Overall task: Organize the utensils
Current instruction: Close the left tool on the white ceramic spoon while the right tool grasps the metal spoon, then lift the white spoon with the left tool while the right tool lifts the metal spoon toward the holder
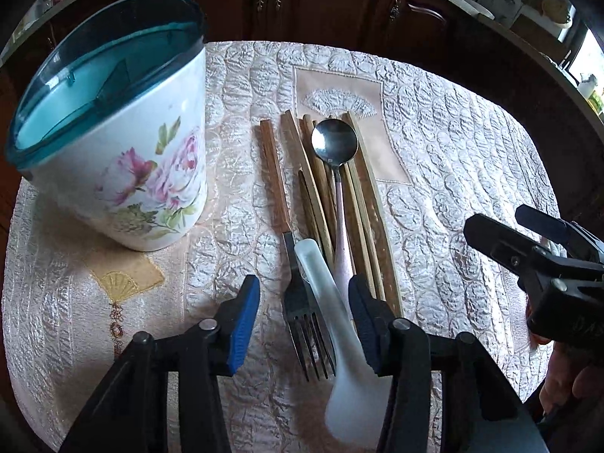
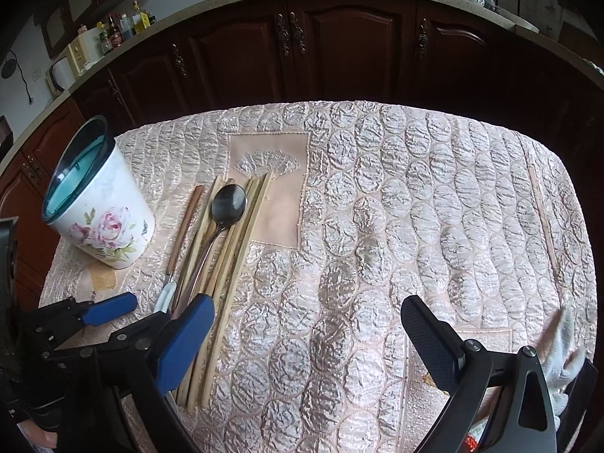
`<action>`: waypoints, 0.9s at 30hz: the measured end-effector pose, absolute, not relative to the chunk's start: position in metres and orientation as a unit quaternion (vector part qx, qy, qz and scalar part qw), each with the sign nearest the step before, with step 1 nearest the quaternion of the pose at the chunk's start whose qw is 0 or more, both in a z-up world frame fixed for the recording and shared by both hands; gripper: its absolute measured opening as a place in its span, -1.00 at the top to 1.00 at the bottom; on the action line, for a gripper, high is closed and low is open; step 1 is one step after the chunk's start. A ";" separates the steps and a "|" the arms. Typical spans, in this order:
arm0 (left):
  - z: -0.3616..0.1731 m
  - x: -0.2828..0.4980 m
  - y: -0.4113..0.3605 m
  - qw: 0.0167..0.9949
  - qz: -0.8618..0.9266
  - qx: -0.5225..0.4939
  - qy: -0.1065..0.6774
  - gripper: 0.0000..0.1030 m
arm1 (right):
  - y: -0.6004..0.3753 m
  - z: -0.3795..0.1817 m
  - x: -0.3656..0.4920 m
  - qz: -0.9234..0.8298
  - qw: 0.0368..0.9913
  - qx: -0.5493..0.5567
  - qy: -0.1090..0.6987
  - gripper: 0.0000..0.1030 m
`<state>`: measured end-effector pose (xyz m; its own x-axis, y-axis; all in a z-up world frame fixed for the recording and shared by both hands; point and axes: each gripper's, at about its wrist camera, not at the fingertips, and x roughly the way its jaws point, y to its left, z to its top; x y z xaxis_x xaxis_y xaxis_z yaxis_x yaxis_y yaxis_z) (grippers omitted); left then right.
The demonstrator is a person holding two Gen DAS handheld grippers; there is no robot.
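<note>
A floral cup [image 1: 124, 143] [image 2: 102, 211] with a teal rim stands at the table's left. Beside it lie several wooden chopsticks [image 1: 362, 204] [image 2: 234, 249] with a metal spoon [image 1: 334, 141] [image 2: 228, 204] on top of them. A wooden-handled fork [image 1: 302, 324] and a white ceramic spoon [image 1: 351, 396] [image 2: 166, 298] lie at their near end. My left gripper [image 1: 305, 283] straddles the fork and the white spoon; its left pad stands clear of the fork, so it is open. My right gripper [image 2: 304, 324] [image 1: 494, 217] hovers wide open to the right of the pile, holding nothing.
A quilted pink tablecloth [image 2: 377, 226] covers the table, and its far edge drops off before dark wood cabinets [image 2: 339, 45]. A white cloth [image 2: 562, 347] lies at the right edge. The hand [image 1: 566, 381] holding the right gripper shows at lower right.
</note>
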<state>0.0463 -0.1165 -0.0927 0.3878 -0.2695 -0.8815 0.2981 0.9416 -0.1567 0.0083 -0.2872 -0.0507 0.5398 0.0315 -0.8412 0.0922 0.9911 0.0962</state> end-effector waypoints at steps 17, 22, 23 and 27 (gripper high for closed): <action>-0.071 0.044 -0.091 0.832 -0.197 -0.039 0.517 0.75 | -0.279 -0.059 0.043 0.033 0.875 0.092 0.475 -0.77; -0.061 0.044 -0.076 0.838 -0.192 -0.053 0.508 0.75 | -0.276 -0.070 0.071 0.060 0.871 0.113 0.474 -0.50; -0.060 0.044 -0.074 0.839 -0.191 -0.056 0.506 0.75 | -0.274 -0.072 0.076 0.065 0.872 0.111 0.473 -0.46; -0.052 0.043 -0.067 0.843 -0.190 -0.063 0.500 0.75 | -0.267 -0.078 0.103 0.079 0.872 0.096 0.474 -0.09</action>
<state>0.0427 -0.0669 -0.0518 0.4279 -0.3829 -0.8187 0.2565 0.9200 -0.2963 0.1029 -0.2674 -0.0784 0.5384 0.2293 -0.8109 -0.0477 0.9690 0.2423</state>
